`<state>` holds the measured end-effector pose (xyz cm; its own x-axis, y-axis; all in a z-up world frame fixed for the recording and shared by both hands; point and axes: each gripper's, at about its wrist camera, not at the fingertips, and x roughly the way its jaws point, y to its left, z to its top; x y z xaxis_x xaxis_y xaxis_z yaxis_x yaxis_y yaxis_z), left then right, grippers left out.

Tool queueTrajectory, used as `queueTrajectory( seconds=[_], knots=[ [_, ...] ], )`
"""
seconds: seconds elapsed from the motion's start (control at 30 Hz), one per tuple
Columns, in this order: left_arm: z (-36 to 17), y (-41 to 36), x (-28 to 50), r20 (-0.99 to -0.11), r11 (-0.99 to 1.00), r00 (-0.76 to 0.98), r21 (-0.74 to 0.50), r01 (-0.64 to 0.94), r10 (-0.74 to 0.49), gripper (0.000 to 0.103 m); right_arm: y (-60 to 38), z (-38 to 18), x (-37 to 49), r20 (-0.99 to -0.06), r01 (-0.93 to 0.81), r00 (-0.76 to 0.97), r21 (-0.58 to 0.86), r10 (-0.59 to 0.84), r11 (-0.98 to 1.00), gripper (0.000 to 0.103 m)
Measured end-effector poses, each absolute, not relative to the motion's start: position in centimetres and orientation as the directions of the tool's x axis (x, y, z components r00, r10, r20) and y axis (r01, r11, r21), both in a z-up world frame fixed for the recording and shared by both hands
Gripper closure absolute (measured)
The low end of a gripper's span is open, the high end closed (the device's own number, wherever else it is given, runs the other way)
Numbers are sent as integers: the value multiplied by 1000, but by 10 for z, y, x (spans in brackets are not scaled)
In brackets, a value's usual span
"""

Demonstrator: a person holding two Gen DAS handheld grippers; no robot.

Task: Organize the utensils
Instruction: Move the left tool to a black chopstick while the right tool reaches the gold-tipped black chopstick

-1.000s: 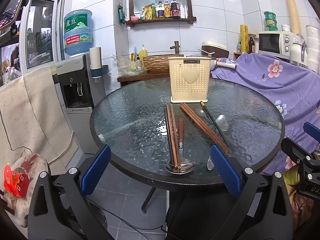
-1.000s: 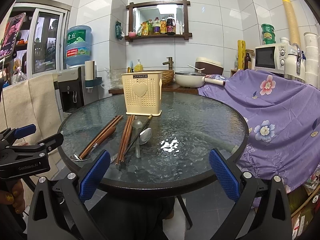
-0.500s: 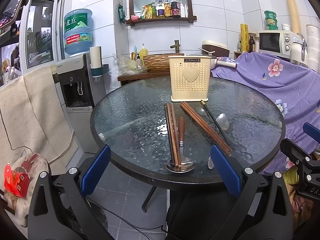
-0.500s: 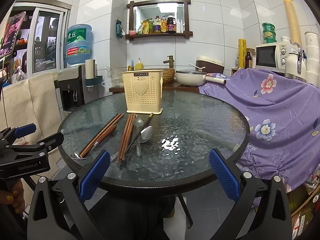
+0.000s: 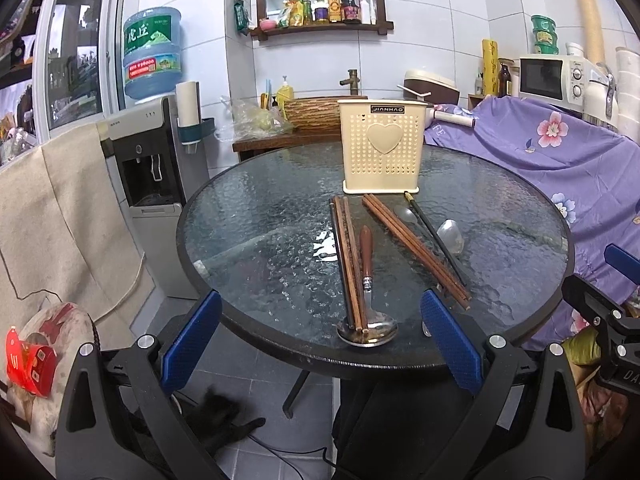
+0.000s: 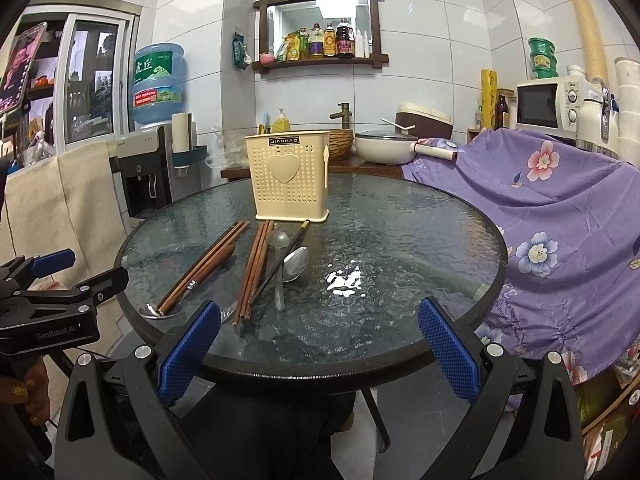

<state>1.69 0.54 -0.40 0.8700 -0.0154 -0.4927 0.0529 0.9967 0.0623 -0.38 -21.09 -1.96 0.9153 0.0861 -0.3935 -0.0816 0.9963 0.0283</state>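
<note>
We see a round glass surface (image 5: 256, 232) filling mid-frame in both views, purple floral cloth (image 6: 568, 216) draped to its right. On the surface at the far side stands the cream perforated utensil holder (image 5: 380, 152), upright, heart on its front, nothing visibly inside. Just in front of it the utensils lie loose: one pair of brown chopsticks (image 5: 347, 256) running toward the near rim with its ends resting in the bowl of a wooden-handled spoon (image 5: 367, 264) lying beside it; a second pair of brown chopsticks (image 5: 416, 248) angled to the right; a black chopstick (image 5: 434, 240) crossing just beside that; two metal spoons (image 6: 295, 264) touching the black chopstick, one bowl near the holder, one further out. The left hand-held gripper (image 5: 320, 344) hovers off the near rim of the surface, blue pads wide apart, holding nothing, roughly in line with the wooden-handled spoon. The right hand-held gripper (image 6: 316, 344) also hangs at the near rim, fingers spread apart, empty, the utensils off to its left. In the right view we see the left hand-held gripper from the side at the lower left, a hand (image 6: 32, 384) on its grip.
</note>
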Motion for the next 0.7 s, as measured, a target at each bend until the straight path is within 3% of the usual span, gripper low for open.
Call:
queueTrajectory(
  seconds=[0.2,0.43,0.7],
  knots=[
    [5,0,52,-519,992,854,92,88,-28,5,-212,-12,36,-445,-125,886,39,129,991,6],
    [13,0,108,-564,988,824,98,123,-47,5,-204,-2,88,-521,-188,837,14,168,982,21],
    [7,19,177,-665,989,743,42,142,-78,25,-202,2,146,-616,-204,765,44,187,978,38]
  ],
)
